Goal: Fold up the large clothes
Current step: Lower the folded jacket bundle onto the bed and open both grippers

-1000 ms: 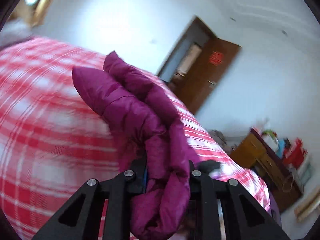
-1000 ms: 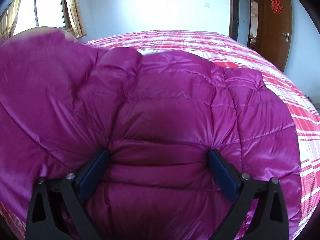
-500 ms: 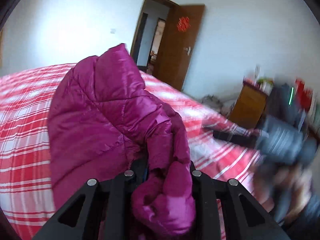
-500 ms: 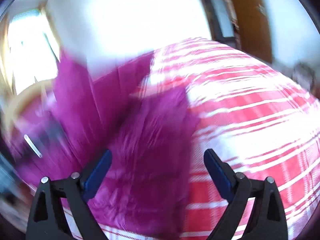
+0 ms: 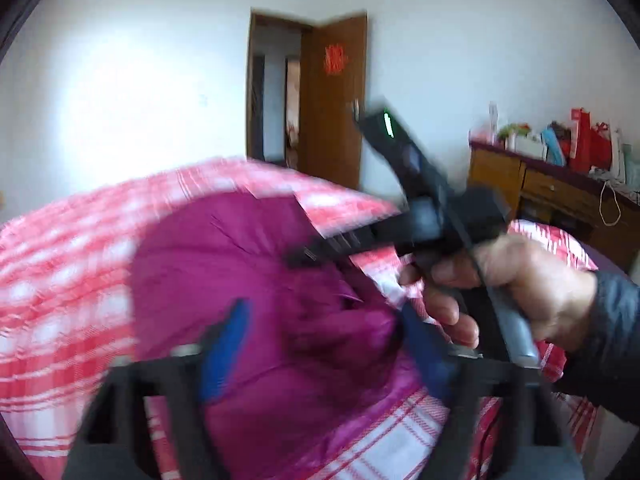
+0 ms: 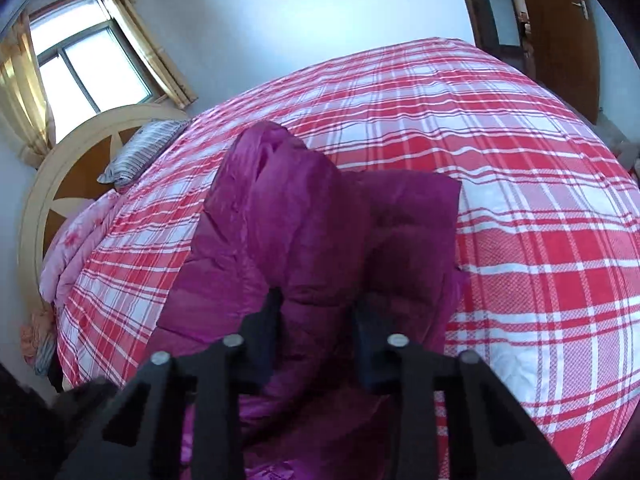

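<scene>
A purple puffer jacket [image 6: 304, 216] lies bunched on the red plaid bed [image 6: 520, 200]. My right gripper [image 6: 318, 324] points down at it, its jaws closing on a raised fold, and both pads press into the fabric. In the blurred left wrist view my left gripper [image 5: 324, 348] is opening, blue pads spread wide either side of the jacket [image 5: 224, 256] without pressing on it. The right gripper [image 5: 304, 254], held in a person's hand [image 5: 520, 288], reaches in from the right just above the jacket.
A round wooden headboard [image 6: 40, 200], a striped pillow [image 6: 140, 152] and a curtained window [image 6: 80, 68] are at the bed's far left. A brown door [image 5: 332, 112] stands open behind the bed. A wooden dresser [image 5: 560, 196] with bags is at the right.
The left jaws, shut on a bundle of jacket before, have spread and let it go. The right jaws narrowed from wide onto a fold. The jacket has dropped from hanging to lying on the bed.
</scene>
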{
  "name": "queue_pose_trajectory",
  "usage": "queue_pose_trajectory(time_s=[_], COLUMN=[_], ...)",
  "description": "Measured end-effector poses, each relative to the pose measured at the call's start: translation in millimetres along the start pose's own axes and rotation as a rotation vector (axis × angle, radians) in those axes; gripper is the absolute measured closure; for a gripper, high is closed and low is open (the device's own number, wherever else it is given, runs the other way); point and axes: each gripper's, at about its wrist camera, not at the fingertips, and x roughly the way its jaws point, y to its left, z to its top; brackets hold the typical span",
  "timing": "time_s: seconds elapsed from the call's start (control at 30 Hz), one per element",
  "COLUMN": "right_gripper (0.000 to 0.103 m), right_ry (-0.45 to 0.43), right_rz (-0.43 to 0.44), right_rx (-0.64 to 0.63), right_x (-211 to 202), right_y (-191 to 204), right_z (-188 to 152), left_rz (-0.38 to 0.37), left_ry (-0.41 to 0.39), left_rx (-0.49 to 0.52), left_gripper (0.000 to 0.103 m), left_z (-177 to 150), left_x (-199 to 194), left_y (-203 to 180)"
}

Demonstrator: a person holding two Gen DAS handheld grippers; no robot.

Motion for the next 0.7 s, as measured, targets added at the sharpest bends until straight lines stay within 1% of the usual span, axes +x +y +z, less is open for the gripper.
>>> queue_pose_trajectory(time_s=[0.03,0.07,0.1,0.17,0.2,0.23,0.27,0.3,0.37,0.43,0.47,0.5,0.53,0.57,0.6,0.63,0.67,0.7], right_gripper=[0.074,0.074,0.074,0.074,0.074,0.073,0.064,0.054,0.053,0.049,0.047,0.042,0.039,0.032,0.032,0.032,0.032,0.032], right_ry=[-0.008,-0.012,-0.011,0.004,0.008,0.009,0.003,-0.009,-0.067,-0.139,-0.178,-0.209,-0.245,-0.267,-0.279,-0.286,-0.276,-0.267], right_rz=[-0.028,-0.05,-0.053,-0.079,-0.1,-0.128,-0.168,-0.195,-0.246,-0.256,-0.24,-0.212,-0.133,-0.041,0.026,0.128,0.171,0.177], right_rx=[-0.007,-0.009,-0.005,0.009,0.012,0.017,0.028,0.044,0.089,0.115,0.125,0.136,0.155,0.169,0.179,0.204,0.222,0.238], right_x=[-2.5,-5.4,-2.0,-1.0,-0.8,-2.5,-7.1,-11.6,-29.1,-46.0,-53.5,-57.5,-58.3,-54.6,-49.8,-36.0,-23.5,-10.7], right_y=[-0.2,-2.1,-9.3,-17.2,-19.8,-19.7,-19.4,-18.3,-8.6,5.8,17.1,24.4,36.4,43.7,46.9,49.2,48.0,45.0], right_z=[-0.2,-3.5,-0.2,1.9,3.7,4.3,6.4,9.3,17.0,26.2,31.4,35.0,40.4,43.9,46.1,49.3,51.3,52.0], left_rz=[0.023,0.06,0.104,0.226,0.256,0.256,0.241,0.232,0.225,0.227,0.227,0.225,0.225,0.225,0.221,0.222,0.228,0.237], left_ry=[-0.033,-0.044,-0.033,0.034,0.078,0.125,0.132,0.131,0.129,0.121,0.12,0.12,0.121,0.124,0.128,0.131,0.13,0.126], left_rx=[0.005,0.007,0.005,-0.015,-0.034,-0.061,-0.084,-0.104,-0.114,-0.086,-0.073,-0.064,-0.061,-0.062,-0.067,-0.071,-0.074,-0.072], left_gripper=[0.012,0.012,0.012,0.012,0.012,0.012,0.012,0.012,0.012,0.012,0.012,0.012,0.012,0.012,0.012,0.012,0.012,0.012], left_z=[-0.4,-0.6,2.7,-3.4,-8.5,-16.3,-24.4,-29.3,-32.2,-34.7,-34.1,-32.8,-30.1,-31.3,-30.7,-30.0,-28.1,-27.3], left_x=[-7.1,-10.0,-4.0,17.6,32.0,47.5,51.8,55.0,58.3,60.5,64.5,65.7,66.9,63.7,61.7,66.3,64.2,60.7], left_y=[9.7,19.4,32.9,60.3,72.2,83.9,96.3,100.4,99.4,85.7,76.1,72.4,66.2,64.2,66.4,72.6,74.8,78.4])
